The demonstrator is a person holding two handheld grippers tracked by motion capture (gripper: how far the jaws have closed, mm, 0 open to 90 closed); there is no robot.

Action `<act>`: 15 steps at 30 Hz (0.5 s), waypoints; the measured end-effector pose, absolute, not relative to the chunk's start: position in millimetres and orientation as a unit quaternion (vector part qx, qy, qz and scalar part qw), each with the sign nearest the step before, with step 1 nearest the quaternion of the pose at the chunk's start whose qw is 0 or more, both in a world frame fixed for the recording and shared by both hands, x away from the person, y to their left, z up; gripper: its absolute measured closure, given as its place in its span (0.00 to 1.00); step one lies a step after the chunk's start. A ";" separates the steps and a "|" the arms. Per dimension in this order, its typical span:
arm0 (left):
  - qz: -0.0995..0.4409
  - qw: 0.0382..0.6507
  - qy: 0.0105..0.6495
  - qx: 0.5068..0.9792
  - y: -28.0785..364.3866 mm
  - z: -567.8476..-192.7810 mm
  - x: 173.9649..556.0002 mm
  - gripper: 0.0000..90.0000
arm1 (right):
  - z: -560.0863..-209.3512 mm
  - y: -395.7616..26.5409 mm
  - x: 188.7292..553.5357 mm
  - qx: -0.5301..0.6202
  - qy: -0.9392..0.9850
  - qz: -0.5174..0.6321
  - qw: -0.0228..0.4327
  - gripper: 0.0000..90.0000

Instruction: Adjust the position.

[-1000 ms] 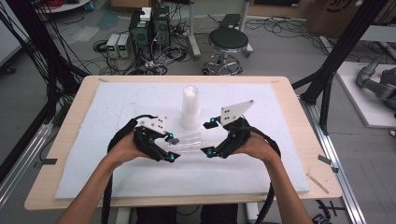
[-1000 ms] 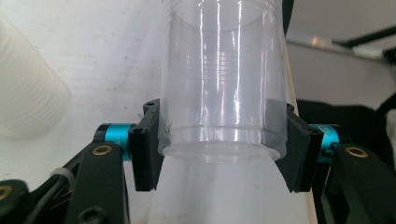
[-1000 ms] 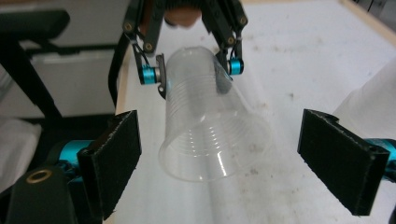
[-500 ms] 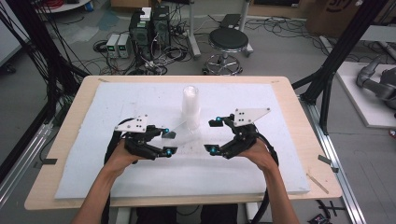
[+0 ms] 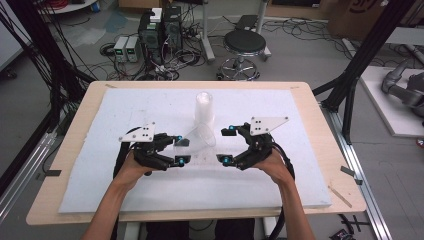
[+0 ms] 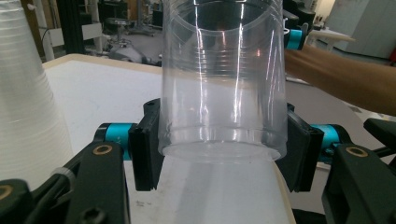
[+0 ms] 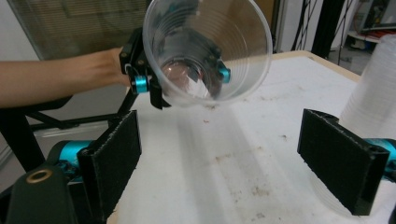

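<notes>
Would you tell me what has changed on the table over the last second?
The two hands drew apart. The left gripper, shut on the single clear cup, came away holding it above the mat, mouth toward the right gripper, whose jaws now stand open and empty. The stack of cups stayed upright where it was on the white mat.

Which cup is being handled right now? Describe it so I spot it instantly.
On the white mat, look between the two grippers. The clear cup lies tipped sideways in the left gripper, clamped near its base. Unlike the upright cup stack behind it, it's single and tilted.
</notes>
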State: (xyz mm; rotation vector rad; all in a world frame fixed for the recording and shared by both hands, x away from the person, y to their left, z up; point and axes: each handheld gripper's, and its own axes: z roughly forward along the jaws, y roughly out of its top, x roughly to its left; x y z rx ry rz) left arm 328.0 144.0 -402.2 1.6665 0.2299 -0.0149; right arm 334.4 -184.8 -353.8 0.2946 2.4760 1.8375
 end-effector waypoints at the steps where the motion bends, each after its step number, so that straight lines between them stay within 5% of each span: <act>1: -0.005 0.666 0.098 0.740 142.5 -402.1 328.1 0.46 | -353.5 -183.6 334.2 0.096 0.798 0.595 0.016 0.15; 15: -0.011 0.670 0.083 0.737 128.3 -401.2 326.8 0.46 | -355.4 -161.8 338.7 0.076 0.796 0.601 -0.010 0.15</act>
